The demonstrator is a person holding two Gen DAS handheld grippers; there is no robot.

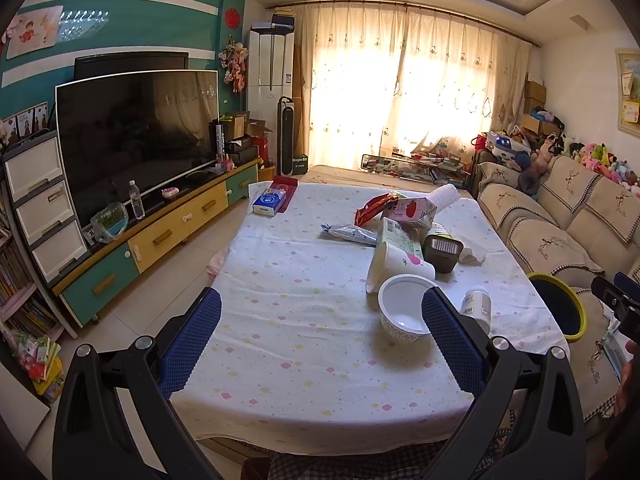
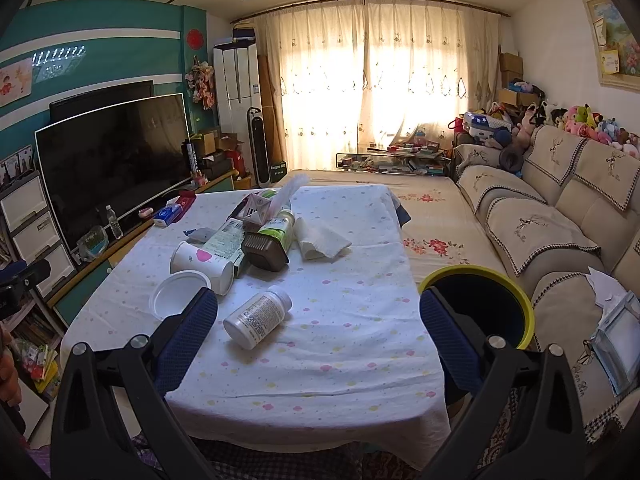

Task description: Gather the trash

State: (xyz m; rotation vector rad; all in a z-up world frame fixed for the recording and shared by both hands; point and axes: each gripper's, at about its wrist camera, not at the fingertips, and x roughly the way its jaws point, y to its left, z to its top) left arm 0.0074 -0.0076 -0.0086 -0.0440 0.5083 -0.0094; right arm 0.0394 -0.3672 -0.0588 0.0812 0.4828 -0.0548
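Observation:
Trash lies heaped on a table with a white spotted cloth (image 1: pixel 304 320) (image 2: pixel 344 344). Nearest is a white plastic bowl (image 1: pixel 402 312) (image 2: pixel 176 294), then a white pill bottle (image 2: pixel 258 317) (image 1: pixel 476 306) on its side. Behind them are a tipped white cup (image 1: pixel 396 266) (image 2: pixel 204 264), a brown tub (image 1: pixel 442 254) (image 2: pixel 264 252), a strawberry carton (image 1: pixel 412 210), a red wrapper (image 1: pixel 374 208) and a crumpled tissue (image 2: pixel 320 242). A black bin with a yellow rim (image 2: pixel 480 304) (image 1: pixel 560 308) stands right of the table. My left gripper (image 1: pixel 320 332) and right gripper (image 2: pixel 318 332) hang open above the near edge, holding nothing.
A TV (image 1: pixel 136 132) on a low cabinet (image 1: pixel 160 236) lines the left wall. A beige sofa (image 2: pixel 560 220) runs along the right, with a floral mat (image 2: pixel 432 216) on the floor before it. A blue tissue box (image 1: pixel 268 202) sits at the table's far left corner.

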